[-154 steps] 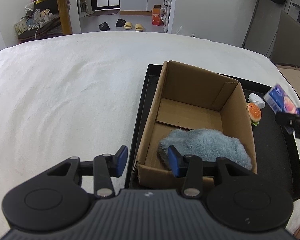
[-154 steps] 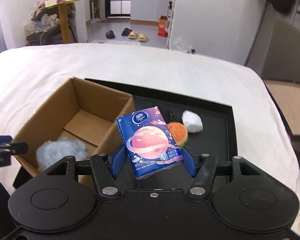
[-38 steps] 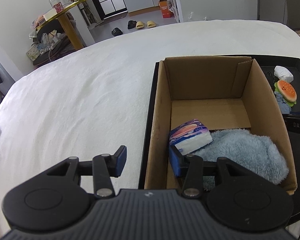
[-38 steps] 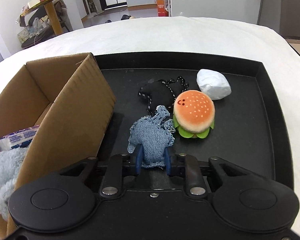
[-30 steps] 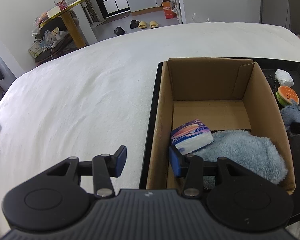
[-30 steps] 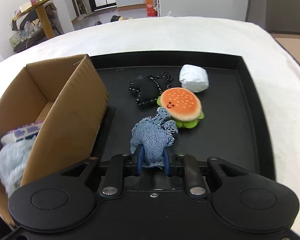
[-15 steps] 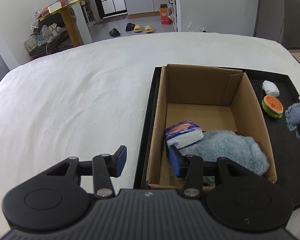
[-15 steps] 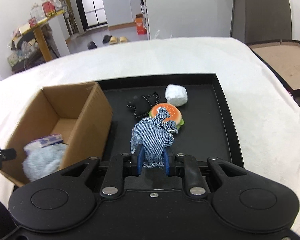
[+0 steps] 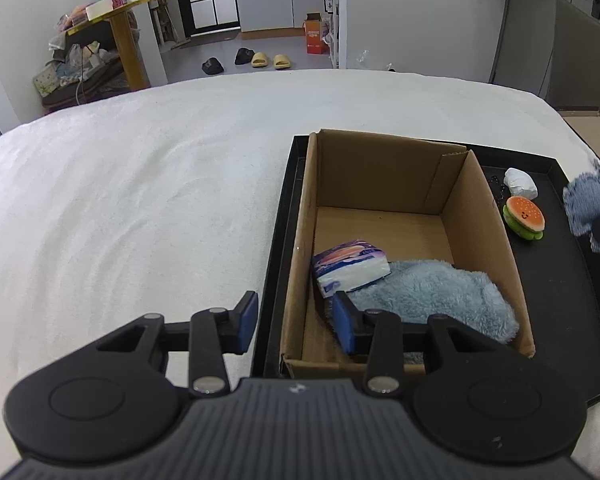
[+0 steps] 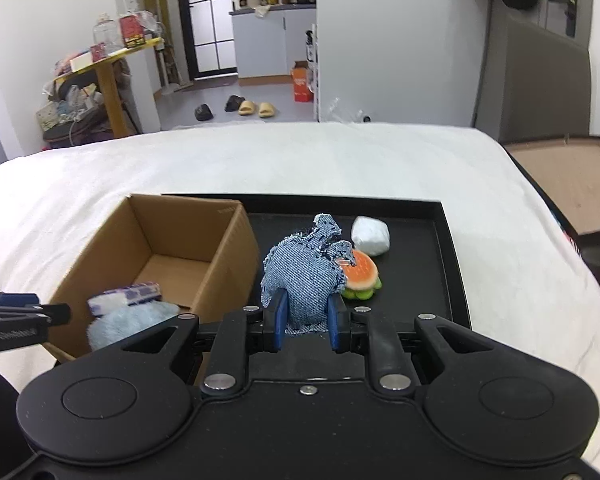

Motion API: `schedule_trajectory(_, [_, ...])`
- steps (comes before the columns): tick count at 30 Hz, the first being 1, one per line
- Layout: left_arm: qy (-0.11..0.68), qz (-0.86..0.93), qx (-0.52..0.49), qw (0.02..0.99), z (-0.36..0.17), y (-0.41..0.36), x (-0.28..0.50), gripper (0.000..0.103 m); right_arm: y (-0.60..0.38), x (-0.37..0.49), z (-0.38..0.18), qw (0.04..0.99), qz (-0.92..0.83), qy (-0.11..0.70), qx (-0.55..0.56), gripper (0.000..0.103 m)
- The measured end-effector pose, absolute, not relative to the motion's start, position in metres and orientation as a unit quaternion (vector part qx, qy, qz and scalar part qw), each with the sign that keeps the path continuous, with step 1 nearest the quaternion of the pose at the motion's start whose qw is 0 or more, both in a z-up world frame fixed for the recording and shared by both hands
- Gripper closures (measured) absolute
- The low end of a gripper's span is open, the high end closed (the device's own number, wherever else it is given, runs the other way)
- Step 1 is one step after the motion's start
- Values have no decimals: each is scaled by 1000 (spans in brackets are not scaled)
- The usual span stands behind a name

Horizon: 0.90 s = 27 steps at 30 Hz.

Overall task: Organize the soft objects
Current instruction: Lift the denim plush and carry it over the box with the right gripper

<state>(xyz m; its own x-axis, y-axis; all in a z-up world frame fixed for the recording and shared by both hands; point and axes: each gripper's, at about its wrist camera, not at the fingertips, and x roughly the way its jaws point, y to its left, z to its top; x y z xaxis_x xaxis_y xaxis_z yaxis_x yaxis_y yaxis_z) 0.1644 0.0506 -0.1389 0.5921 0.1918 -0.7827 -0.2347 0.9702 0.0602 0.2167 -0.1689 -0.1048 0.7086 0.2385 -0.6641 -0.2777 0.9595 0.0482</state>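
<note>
My right gripper [image 10: 307, 322] is shut on a blue denim soft toy [image 10: 305, 270] and holds it up above the black tray [image 10: 446, 248], right of the cardboard box [image 10: 236, 240]. The toy also shows at the right edge of the left wrist view [image 9: 590, 206]. The box [image 9: 478, 204] holds a fluffy light-blue cloth [image 9: 432, 290] and a tissue pack [image 9: 350, 266]. My left gripper [image 9: 296, 318] is open and empty, over the box's near left corner. A burger plush [image 10: 362, 274] and a white wad [image 10: 371, 236] lie on the tray.
The tray [image 9: 580, 320] sits on a white bedspread [image 9: 140, 200]. A small black item [image 9: 498, 188] lies on the tray behind the box. A brown board [image 10: 568, 184] stands off the bed's right side. The room floor with slippers lies beyond.
My right gripper took hold of the denim toy and has lifted it well above the tray. The tissue pack it held earlier now lies in the box. My left gripper drew back slightly.
</note>
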Motion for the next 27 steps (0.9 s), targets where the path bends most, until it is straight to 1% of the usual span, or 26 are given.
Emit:
schedule_trajectory(11, [448,100,-36,888,-148,55,168,82,-149,227,-82,933,176,311,-41,83])
schedule_trajectory(17, [447,104,-40,887,-149,56,168,86,-129,226,-74,927,217,299,-66,83])
schedule_trajectory(27, [452,112,-53,883,-152,63,169,93,-83,224,-78,905,270,311,-105,82])
